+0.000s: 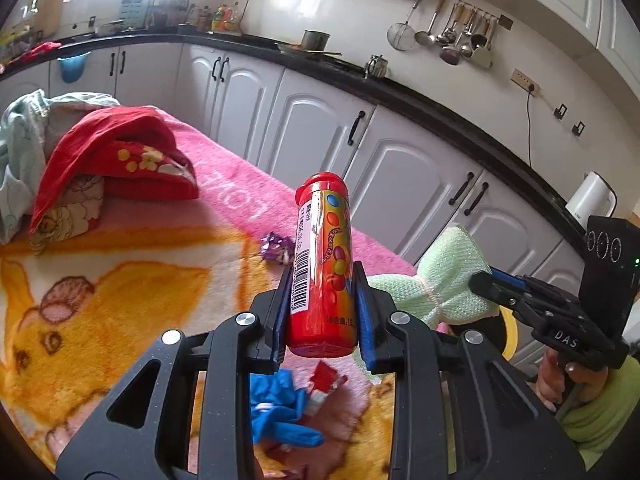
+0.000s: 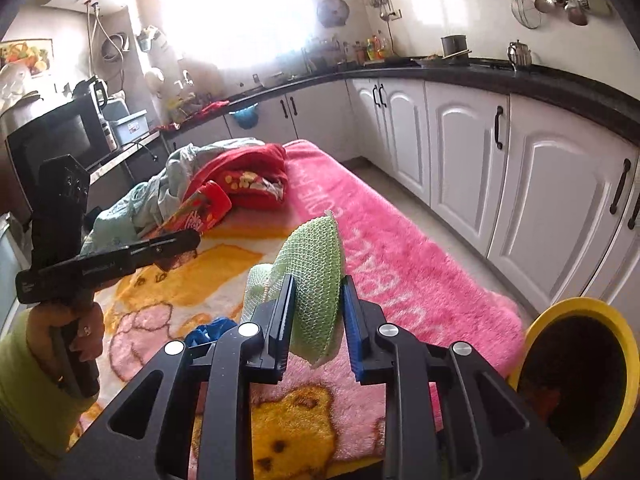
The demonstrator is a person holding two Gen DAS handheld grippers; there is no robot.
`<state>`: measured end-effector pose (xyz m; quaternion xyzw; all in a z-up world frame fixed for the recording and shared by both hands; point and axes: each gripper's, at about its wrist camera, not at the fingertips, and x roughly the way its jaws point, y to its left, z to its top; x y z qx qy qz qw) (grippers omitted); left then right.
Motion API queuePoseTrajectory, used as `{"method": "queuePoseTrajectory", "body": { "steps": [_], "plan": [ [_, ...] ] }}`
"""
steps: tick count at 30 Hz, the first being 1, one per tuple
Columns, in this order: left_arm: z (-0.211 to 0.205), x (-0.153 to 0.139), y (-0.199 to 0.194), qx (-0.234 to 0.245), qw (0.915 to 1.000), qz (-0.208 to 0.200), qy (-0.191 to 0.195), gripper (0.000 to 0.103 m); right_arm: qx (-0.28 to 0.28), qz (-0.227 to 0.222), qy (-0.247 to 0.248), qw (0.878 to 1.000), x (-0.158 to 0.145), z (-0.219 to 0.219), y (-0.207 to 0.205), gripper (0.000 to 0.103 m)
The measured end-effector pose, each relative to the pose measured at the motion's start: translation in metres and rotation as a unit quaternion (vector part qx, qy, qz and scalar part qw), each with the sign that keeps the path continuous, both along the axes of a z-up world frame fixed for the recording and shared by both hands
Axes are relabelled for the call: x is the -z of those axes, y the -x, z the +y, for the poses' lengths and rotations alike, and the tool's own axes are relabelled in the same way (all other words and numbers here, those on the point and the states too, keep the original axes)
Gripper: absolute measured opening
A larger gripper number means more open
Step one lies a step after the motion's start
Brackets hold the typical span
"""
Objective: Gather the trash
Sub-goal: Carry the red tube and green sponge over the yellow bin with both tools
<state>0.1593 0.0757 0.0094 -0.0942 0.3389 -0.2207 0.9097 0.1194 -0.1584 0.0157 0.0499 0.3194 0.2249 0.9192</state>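
Left gripper clamped on red candy tube, tube upright-tilted, raised above blanket-covered counter. Right gripper clamped on green mesh cloth, also lifted clear of blanket. Blue glove and purple wrapper lie on blanket. Yellow-rimmed bin near right, beside counter edge.

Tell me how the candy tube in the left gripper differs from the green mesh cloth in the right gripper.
The candy tube is a rigid red cylinder with a barcode label; the green mesh cloth is soft and crumpled. The tube stands straight out beyond the left gripper, while the cloth bulges and folds in the right gripper. Shared: each is clamped between blue-padded fingers, above the blanket.
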Motion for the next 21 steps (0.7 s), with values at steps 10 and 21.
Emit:
{"method": "queuePoseTrajectory", "body": {
  "steps": [10, 21],
  "plan": [
    [-0.032, -0.012, 0.002, 0.019, 0.9997, -0.016, 0.000, 0.021, 0.019, -0.013, -0.009, 1.000, -0.009, -0.025, 0.002, 0.022],
    [-0.070, -0.019, 0.001, 0.046, 0.9986, -0.024, -0.002, 0.021, 0.037, -0.025, -0.016, 0.999, -0.017, -0.048, 0.008, 0.022]
  ]
}}
